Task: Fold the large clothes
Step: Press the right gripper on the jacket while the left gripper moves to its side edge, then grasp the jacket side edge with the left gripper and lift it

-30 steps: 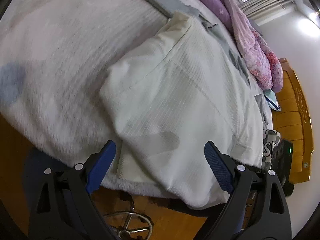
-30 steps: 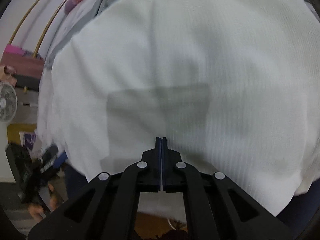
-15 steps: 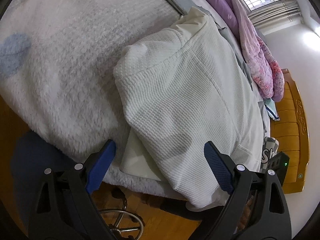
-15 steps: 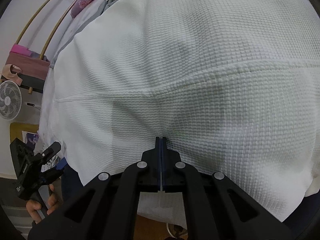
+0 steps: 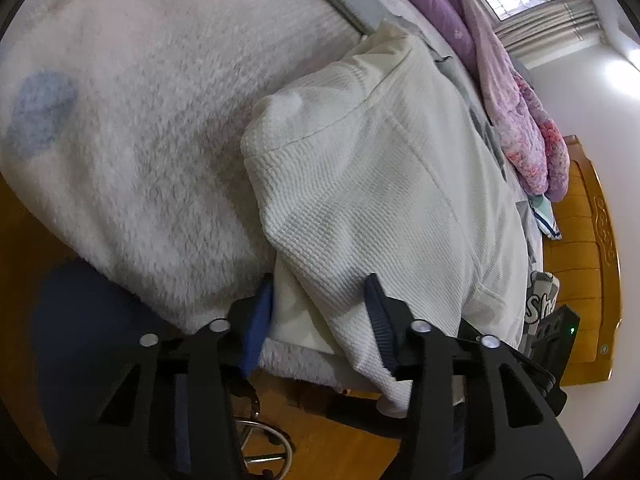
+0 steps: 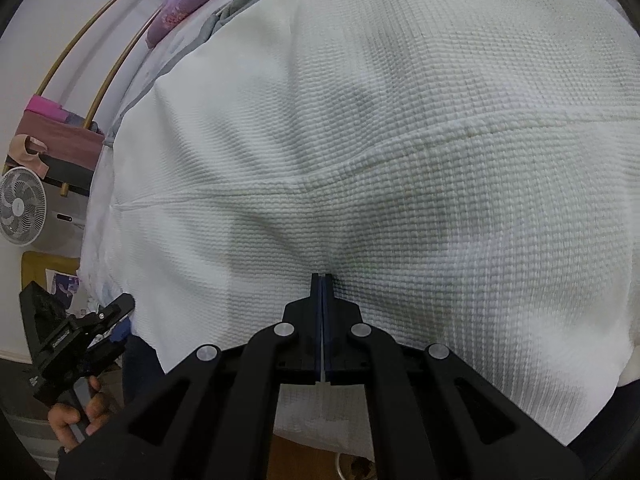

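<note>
A white waffle-knit garment (image 5: 384, 184) lies folded on the bed, its near corner hanging over the bed's front edge. My left gripper (image 5: 318, 306) is at that corner. Its blue pads (image 5: 260, 312) are closing with the garment's layered edge between them, and the cloth there still lies flat rather than bunched. In the right wrist view the same garment (image 6: 400, 140) fills the frame, a seam running across it. My right gripper (image 6: 322, 280) is shut, its tips resting against the cloth near the front hem, with nothing seen between them.
A fluffy white blanket (image 5: 132, 120) covers the bed to the left of the garment. Purple and pink bedding (image 5: 516, 112) is heaped at the far side by a wooden headboard (image 5: 580, 248). A fan (image 6: 20, 204) stands on the left. Wooden floor (image 5: 344, 444) lies below.
The left jaws have drawn in from wide apart to either side of the garment's near corner. The garment's left side now lies folded over more tightly. The right gripper has come closer to the cloth.
</note>
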Tool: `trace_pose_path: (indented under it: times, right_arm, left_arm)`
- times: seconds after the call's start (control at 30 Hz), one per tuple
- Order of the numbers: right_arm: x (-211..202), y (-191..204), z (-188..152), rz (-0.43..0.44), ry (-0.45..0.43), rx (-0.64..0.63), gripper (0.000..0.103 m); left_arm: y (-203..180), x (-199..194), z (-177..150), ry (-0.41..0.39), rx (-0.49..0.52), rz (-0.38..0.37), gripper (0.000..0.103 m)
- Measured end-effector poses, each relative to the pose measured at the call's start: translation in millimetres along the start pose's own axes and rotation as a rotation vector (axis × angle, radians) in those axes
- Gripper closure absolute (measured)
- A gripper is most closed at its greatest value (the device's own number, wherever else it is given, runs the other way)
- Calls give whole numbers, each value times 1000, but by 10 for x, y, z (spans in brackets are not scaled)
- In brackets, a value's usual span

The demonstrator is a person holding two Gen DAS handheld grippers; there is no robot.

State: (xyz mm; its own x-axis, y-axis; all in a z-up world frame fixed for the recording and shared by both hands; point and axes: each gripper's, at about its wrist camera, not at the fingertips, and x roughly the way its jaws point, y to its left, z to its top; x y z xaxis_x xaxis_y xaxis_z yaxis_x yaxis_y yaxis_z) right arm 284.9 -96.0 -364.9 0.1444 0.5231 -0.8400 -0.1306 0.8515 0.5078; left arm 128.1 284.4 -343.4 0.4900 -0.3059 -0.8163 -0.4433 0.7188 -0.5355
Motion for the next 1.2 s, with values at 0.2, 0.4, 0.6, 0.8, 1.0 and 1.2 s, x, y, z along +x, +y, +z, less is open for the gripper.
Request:
trace_pose_path:
  times: [0.2, 0.4, 0.6, 0.8, 1.0, 1.2]
  right_arm:
    - [-145, 134, -158, 10, -83, -41, 72]
    - [-321, 634, -469, 74, -185, -273, 65]
    - [-235, 1264, -771, 135, -227, -523, 58]
    - [190, 1611, -777, 111, -190, -647, 58]
    - [504, 1816, -722, 46, -224, -725, 58]
    - [587, 1728, -559, 50, -219, -639, 94]
  left_arm:
    - [-165, -226, 39, -64, 13, -75, 89]
    - [-361, -320, 94, -63, 35, -119, 89]
    - [-512, -398, 101, -53, 84, -134, 89]
    - [-467, -336, 148, -23, 75, -147, 89]
    - [-357, -263, 188, 7, 47, -165, 89]
    - [-282, -351, 234, 9, 46, -176, 34]
